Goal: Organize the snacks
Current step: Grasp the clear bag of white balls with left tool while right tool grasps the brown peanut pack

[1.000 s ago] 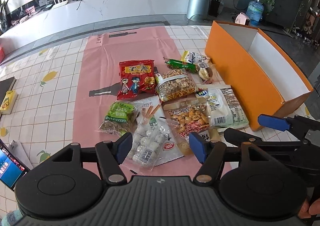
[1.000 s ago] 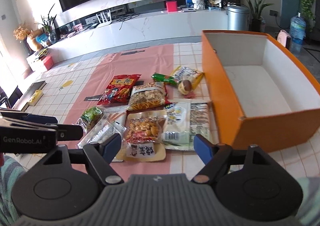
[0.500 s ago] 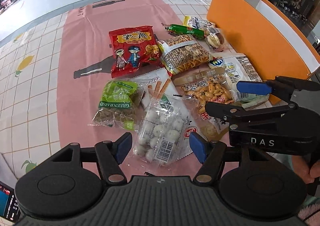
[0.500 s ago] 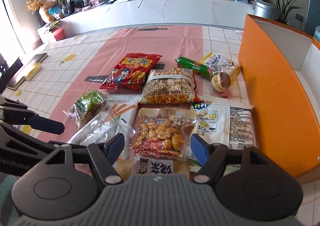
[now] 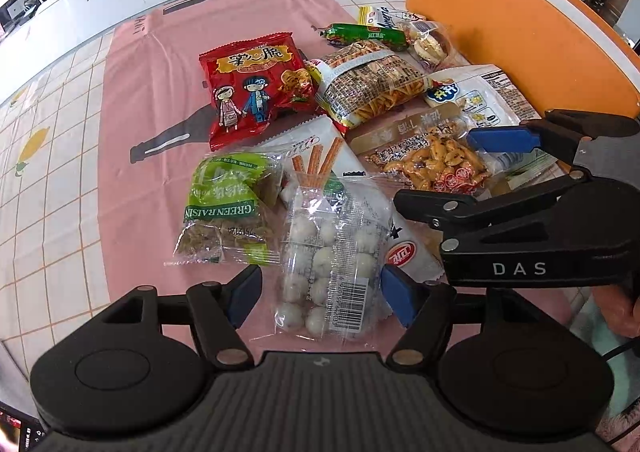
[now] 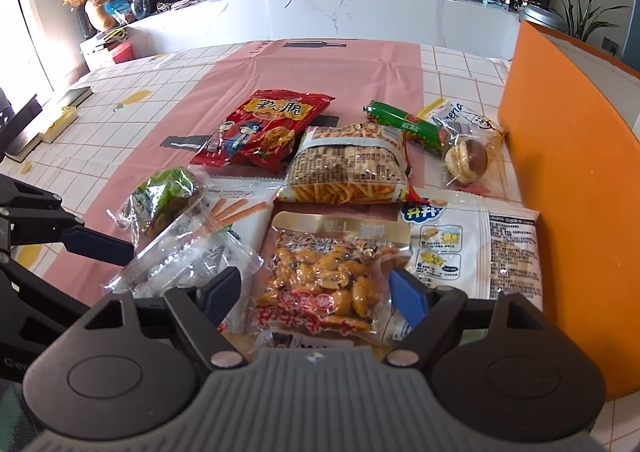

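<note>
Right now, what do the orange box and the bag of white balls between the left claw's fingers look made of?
Orange box: looks like matte cardboard, with flat stiff walls and a pale inner face. Bag of white balls: thin clear plastic film, glossy and crinkled, contents showing through, printed barcode.

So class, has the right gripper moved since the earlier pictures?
Yes. The right gripper has come forward and down over the peanut packet, nearer the orange box.

Both views are bright and sharp, lit by daylight. In the right wrist view it pours in from the left, where the window (image 6: pixel 24 3) is blown out to white. Glare glints on the clear bag of white balls (image 5: pixel 326 268) and the peanut pack (image 6: pixel 324 280). Shadows are soft. Fisheye distortion bends the orange box (image 6: pixel 572 179) and the surface (image 5: pixel 48 155) at the edges.
</note>
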